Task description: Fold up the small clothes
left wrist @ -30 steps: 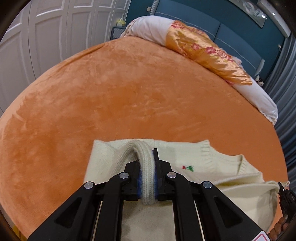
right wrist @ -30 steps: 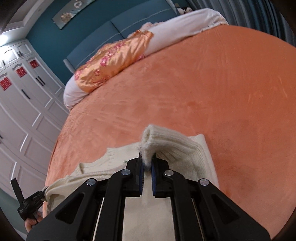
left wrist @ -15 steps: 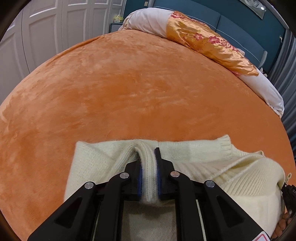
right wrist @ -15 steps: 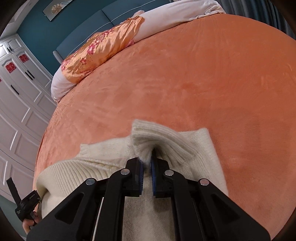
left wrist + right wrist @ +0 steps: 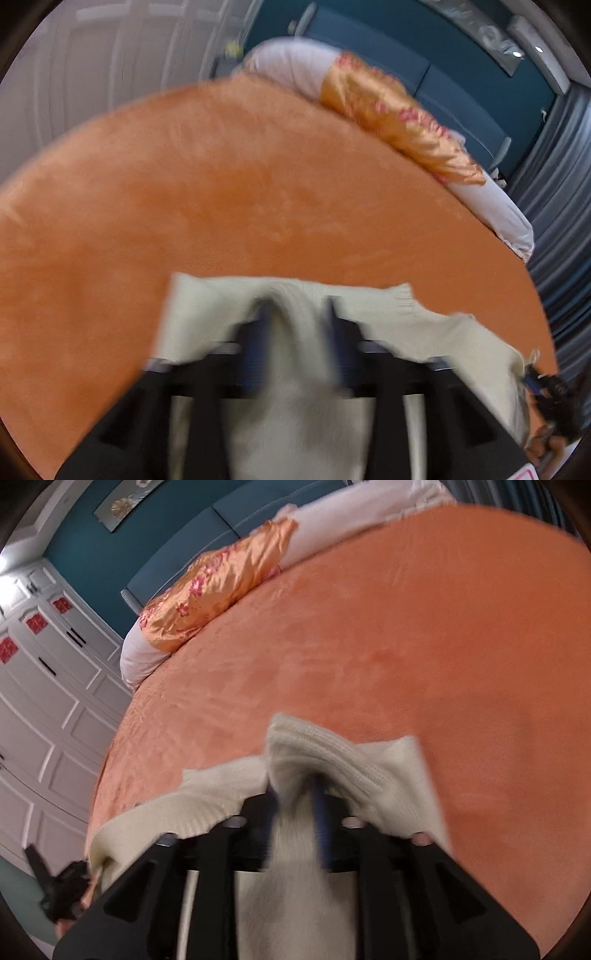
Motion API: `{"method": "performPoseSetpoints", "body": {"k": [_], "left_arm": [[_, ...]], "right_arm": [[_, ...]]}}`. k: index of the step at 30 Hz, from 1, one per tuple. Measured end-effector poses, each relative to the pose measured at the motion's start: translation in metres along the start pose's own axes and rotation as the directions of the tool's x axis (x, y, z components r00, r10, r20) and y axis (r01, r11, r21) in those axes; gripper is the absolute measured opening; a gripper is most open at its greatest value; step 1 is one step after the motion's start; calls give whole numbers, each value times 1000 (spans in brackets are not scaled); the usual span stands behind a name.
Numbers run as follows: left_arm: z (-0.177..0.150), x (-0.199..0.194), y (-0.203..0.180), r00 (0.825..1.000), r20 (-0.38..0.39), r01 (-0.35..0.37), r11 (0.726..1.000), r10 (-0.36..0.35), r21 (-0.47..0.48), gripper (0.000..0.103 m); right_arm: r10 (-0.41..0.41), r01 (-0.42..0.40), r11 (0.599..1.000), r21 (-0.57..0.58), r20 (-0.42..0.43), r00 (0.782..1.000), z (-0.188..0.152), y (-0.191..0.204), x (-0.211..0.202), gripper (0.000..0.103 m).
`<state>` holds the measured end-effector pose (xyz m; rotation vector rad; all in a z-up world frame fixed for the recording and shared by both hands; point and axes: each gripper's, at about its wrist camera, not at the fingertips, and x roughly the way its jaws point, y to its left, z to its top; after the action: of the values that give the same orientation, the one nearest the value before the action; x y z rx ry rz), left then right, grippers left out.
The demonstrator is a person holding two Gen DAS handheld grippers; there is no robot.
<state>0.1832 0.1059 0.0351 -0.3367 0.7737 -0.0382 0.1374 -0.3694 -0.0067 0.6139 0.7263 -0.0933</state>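
Observation:
A cream knit sweater (image 5: 207,314) lies folded on the orange bed cover (image 5: 258,184), close to the near edge. My left gripper (image 5: 297,310) is over its far fold, jaws opening; a loose hump of knit stands between the blue pads (image 5: 255,354) and is no longer pinched. In the right wrist view the sweater's ribbed hem (image 5: 369,760) is bunched in front of my right gripper (image 5: 295,786). Its jaws are opening too, with fabric still lying between them. Both views are blurred by motion.
An orange floral satin quilt (image 5: 399,122) and a white pillow (image 5: 491,206) lie along the blue headboard at the far side. White wardrobe doors (image 5: 44,701) stand on the left and grey curtains (image 5: 561,184) on the right. Orange cover (image 5: 406,627) stretches beyond the sweater.
Both grippers were shut on pinched folds of the sweater; now both jaws stand apart and the knit slackens between them. The left view has pulled back a little.

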Motion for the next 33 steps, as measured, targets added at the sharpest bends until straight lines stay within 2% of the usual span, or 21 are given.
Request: {"method": "performPoseSetpoints", "body": {"k": [1,3,5,8,10,11,12,14,16,18,20,21,25,27,29,30,31,33], "left_arm": [[-3,-30,-2,997,78,-28,999,25,39,66],[-7,-60,-2,993,116,-41,996,31,84,67],[-13,-80,-1,998,69,-3,995,-4,98,67],[-35,-85,-9,996,-52,80,992,-75,99,67],[-58,-75,-20,991,-127,67,989,-51,130,66],[-69,-68,-22,987,-157,49,989,-27,141,60],[-79,-61,-22,982,-191,31,989,-2,147,49],[-98,-45,-15,963,-263,-24,991,58,131,38],[-101,-49,-8,967,-246,-36,992,65,119,34],[-101,-53,-3,962,-253,-67,989,100,135,22],[-103,-53,6,957,-263,-87,987,120,136,11],[-105,-54,11,956,-268,-86,988,118,128,9],[-105,-59,19,955,-277,-74,989,108,128,8],[-100,-68,20,956,-273,-75,990,104,117,8],[-88,-78,15,966,-245,-62,992,86,107,10],[-80,-81,11,970,-229,-53,992,78,114,13],[-69,-80,7,973,-218,-46,991,72,123,17],[-50,-73,-1,978,-199,-31,992,55,121,41]], "right_arm": [[-10,12,999,-39,56,998,-3,8,-25,42],[27,-21,997,-77,79,997,-9,18,-52,42],[45,-41,993,-108,43,998,-23,30,-72,41],[101,-111,976,-185,-63,993,-62,60,-83,29],[105,-133,959,-251,-123,987,-91,81,-84,21],[105,-150,943,-297,-161,981,-109,95,-81,21],[99,-158,930,-331,-188,977,-124,106,-78,21],[78,-170,913,-371,-249,965,-149,119,-69,21],[38,-149,905,-398,-274,961,-160,120,-60,19],[-16,-103,903,-418,-272,962,-165,113,-58,19],[-33,-75,924,-376,-274,961,-157,92,-60,16],[-40,-62,932,-358,-271,962,-156,82,-63,7],[-64,-8,966,-259,-265,962,-141,35,-78,0],[-61,1,975,-220,-265,962,-137,26,-86,0],[-59,11,983,-185,-250,966,-127,20,-96,3],[-77,32,981,-193,-227,971,-122,19,-101,14],[-99,57,977,-206,-200,975,-115,20,-103,18],[-102,67,975,-213,-158,982,-89,19,-102,19]]}}
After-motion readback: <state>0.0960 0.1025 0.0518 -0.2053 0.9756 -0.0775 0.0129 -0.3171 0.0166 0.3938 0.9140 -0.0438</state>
